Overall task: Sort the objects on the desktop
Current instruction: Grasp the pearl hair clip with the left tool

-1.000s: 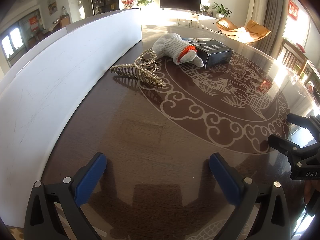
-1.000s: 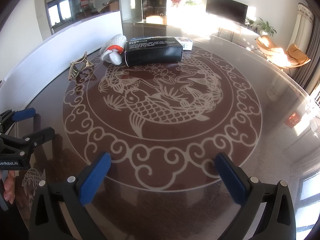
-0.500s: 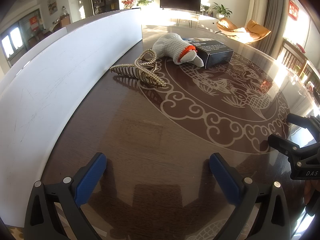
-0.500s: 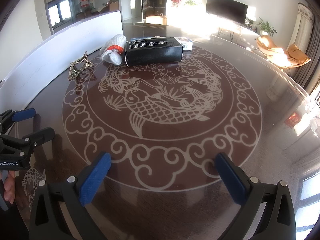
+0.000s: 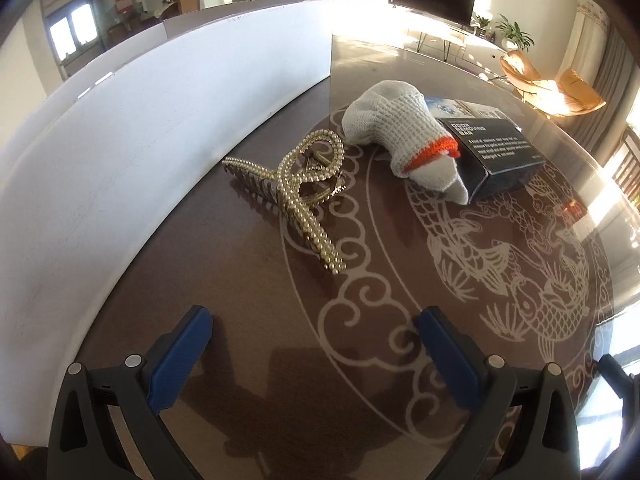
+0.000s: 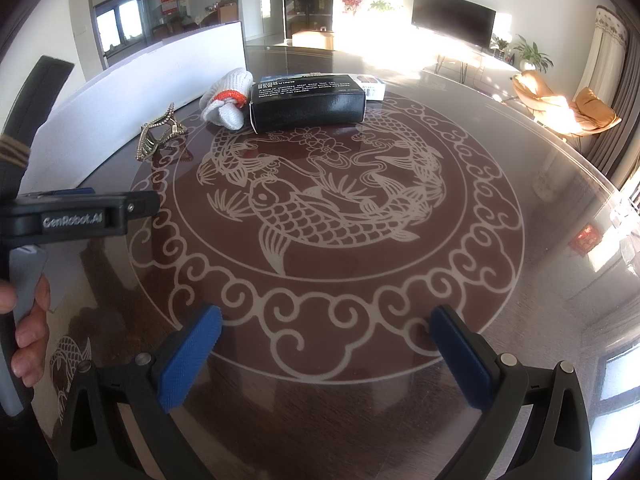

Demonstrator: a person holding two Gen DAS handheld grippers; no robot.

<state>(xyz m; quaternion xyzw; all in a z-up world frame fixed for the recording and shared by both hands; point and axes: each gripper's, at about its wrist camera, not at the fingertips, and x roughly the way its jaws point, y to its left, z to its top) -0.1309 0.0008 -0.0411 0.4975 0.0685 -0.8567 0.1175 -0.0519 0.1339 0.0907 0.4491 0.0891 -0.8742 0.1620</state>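
Note:
A gold pearl-studded hair claw lies on the dark round table, just ahead of my open left gripper. Behind it rests a white knit glove with an orange cuff, leaning against a black box. From the right wrist view the hair claw, the glove and the black box sit at the far left of the table. My right gripper stands open over the table's near edge, holding nothing. The left gripper's body crosses that view's left side.
A tall white curved board walls the table's left side. A small white box lies behind the black one. A hand holds the left tool. The carp pattern fills the table's middle. Chairs and a television stand beyond.
My left gripper has moved forward toward the hair claw, which now looms larger. In the right wrist view the left tool has shifted up and forward. The right gripper has barely moved.

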